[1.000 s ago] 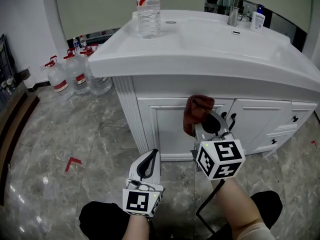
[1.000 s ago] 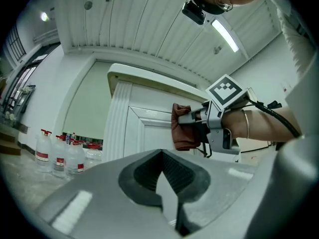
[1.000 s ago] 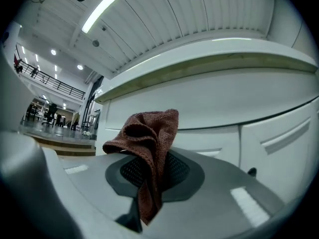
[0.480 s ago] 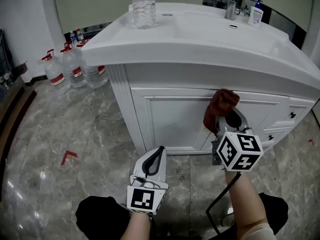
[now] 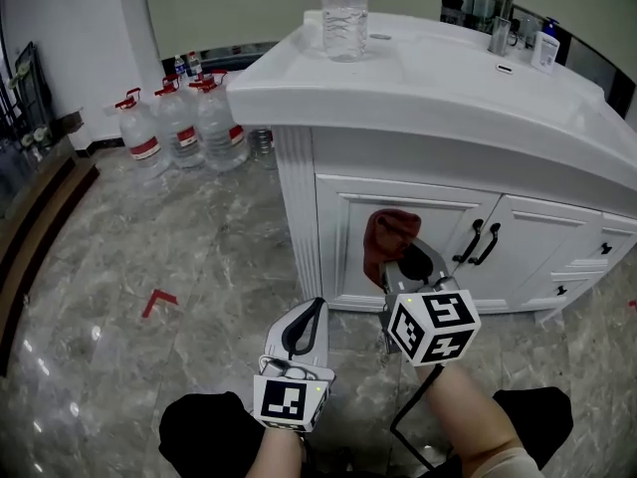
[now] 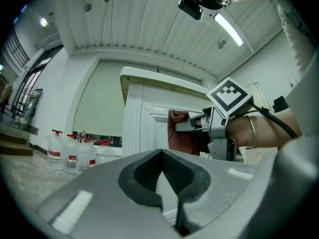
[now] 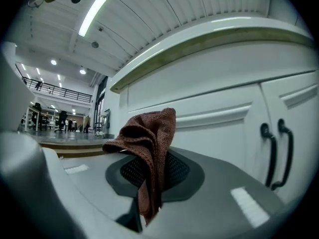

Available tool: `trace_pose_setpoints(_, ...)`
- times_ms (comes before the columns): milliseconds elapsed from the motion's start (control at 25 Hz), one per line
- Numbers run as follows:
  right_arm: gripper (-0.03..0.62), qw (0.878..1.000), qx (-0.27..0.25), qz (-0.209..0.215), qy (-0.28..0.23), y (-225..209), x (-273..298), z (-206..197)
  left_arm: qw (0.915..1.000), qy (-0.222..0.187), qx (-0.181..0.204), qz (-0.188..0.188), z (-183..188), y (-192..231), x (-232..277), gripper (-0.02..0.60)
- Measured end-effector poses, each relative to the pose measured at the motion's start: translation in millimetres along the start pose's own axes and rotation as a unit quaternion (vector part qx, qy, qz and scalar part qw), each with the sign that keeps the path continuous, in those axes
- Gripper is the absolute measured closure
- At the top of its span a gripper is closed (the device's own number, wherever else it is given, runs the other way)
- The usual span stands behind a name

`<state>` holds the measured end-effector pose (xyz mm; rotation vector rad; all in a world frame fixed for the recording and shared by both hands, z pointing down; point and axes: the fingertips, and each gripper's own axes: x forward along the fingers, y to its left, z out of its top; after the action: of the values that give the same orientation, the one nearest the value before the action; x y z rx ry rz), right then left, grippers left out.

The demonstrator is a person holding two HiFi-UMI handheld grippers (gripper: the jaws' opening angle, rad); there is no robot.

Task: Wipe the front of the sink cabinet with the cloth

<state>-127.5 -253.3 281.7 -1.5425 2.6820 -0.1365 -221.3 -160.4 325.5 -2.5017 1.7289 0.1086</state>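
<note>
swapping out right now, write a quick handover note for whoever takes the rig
Left tool: shut, empty, held low, short of the cabinet.
Right tool: shut on the cloth, which is up at the left door.
Done: the surface does not show how much is wiped.
Left: finish the left door, then the right door and drawers.

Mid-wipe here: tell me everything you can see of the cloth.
The cloth is dark reddish-brown, with a knitted, terry-like texture. It is bunched into folds, pinched low between the shut jaws of the right gripper, its bulk standing above them. It is held up in front of the left cabinet door, at or very near the panel; contact can't be confirmed.
</note>
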Motion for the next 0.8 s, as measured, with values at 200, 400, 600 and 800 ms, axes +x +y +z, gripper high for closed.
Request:
trace_pose_setpoints(200, 0.514, 0.999, 0.025, 0.045, 0.017, 46, 34, -16, 0.9994, 0.001, -0.019, 0.029, -5, 30, -13, 0.580)
trace_pose_setpoints(400, 0.514, 0.997, 0.037, 0.058, 0.025, 67, 55, -23, 0.9993, 0.002, -0.027, 0.026, -11, 36, -14, 0.580)
trace_pose_setpoints(600, 0.514, 0.998, 0.043, 0.044, 0.021, 58, 56, -23, 0.9998, 0.000, -0.021, 0.002, -13, 22, -7, 0.580)
trace_pose_setpoints(800, 0.514, 0.999, 0.039, 0.009, 0.022, 20, 39, -24, 0.9999, 0.001, -0.011, -0.011, -13, 6, 2, 0.580)
